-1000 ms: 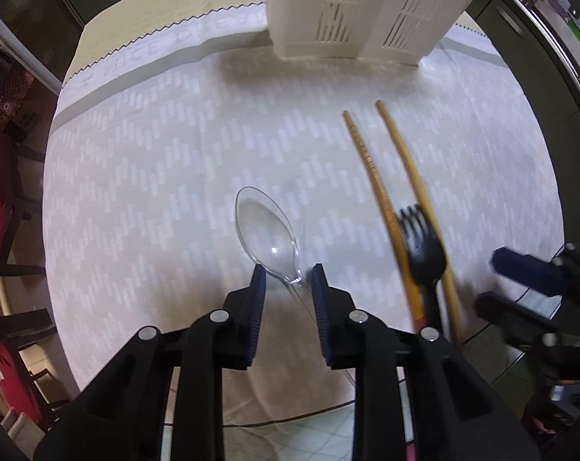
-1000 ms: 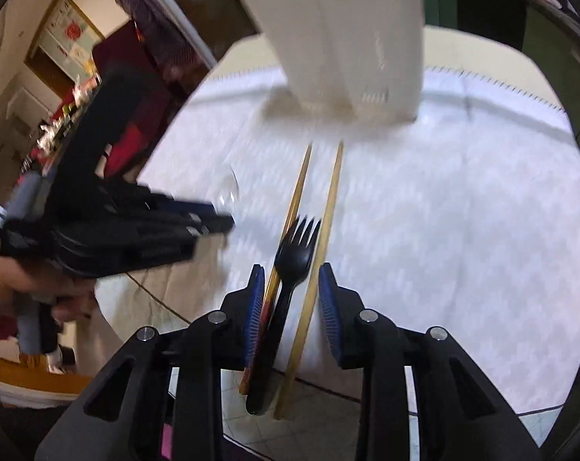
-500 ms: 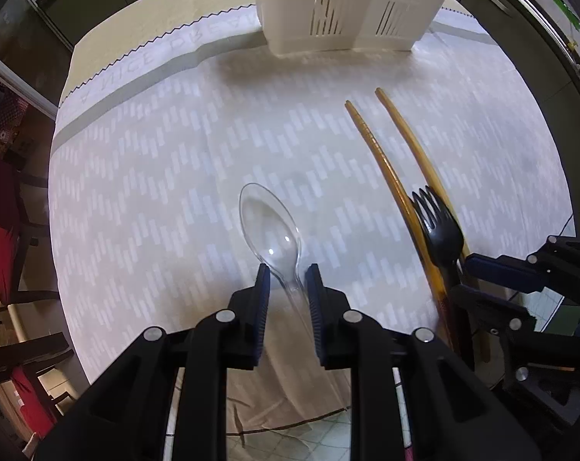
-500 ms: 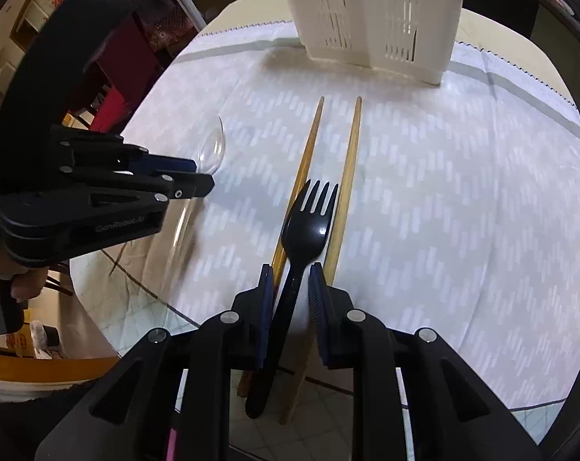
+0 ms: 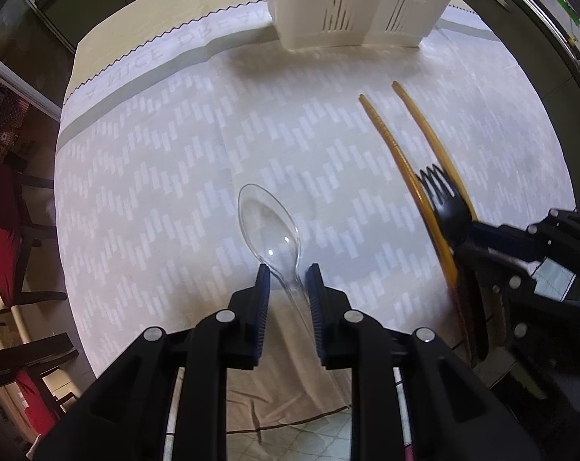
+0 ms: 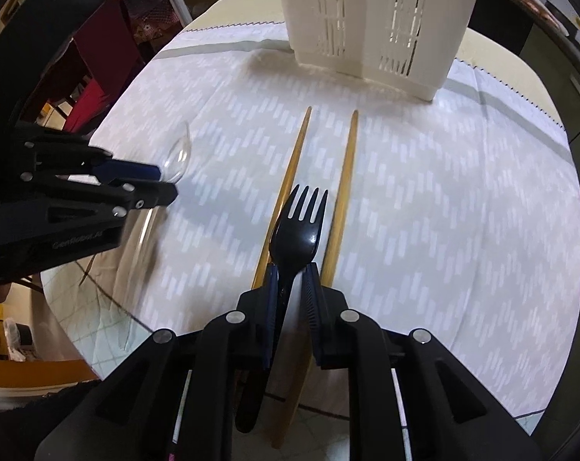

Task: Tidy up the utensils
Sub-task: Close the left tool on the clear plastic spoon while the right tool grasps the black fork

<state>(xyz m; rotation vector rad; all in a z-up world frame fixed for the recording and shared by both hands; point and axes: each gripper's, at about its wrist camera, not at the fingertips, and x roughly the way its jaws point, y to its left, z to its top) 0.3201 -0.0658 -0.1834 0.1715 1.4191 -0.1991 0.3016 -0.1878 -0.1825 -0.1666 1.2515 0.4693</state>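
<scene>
A clear plastic spoon (image 5: pixel 268 223) lies on the white patterned tablecloth (image 5: pixel 167 161), bowl pointing away. My left gripper (image 5: pixel 288 280) points straight down with its pads against the spoon's neck. In the right wrist view this left gripper (image 6: pixel 165 183) is at the left with the spoon (image 6: pixel 179 155) in its tips. A black plastic fork (image 6: pixel 295 234) lies between two wooden chopsticks (image 6: pixel 349 161). My right gripper (image 6: pixel 293 278) straddles the fork's neck. Its jaws are closing; the left pad touches the fork and a thin gap shows at the right pad. The right gripper (image 5: pixel 468 240) also shows in the left wrist view.
A white slotted utensil caddy (image 6: pixel 370 19) stands at the far side of the table, beyond the chopstick tips. The table's near edge (image 5: pixel 290 418) runs just below both grippers. Red-seated chairs (image 5: pixel 2 230) stand off to the left.
Both grippers narrowed, the left around the spoon's neck, the right around the fork's neck. The right gripper came down and forward over the fork; the left barely moved.
</scene>
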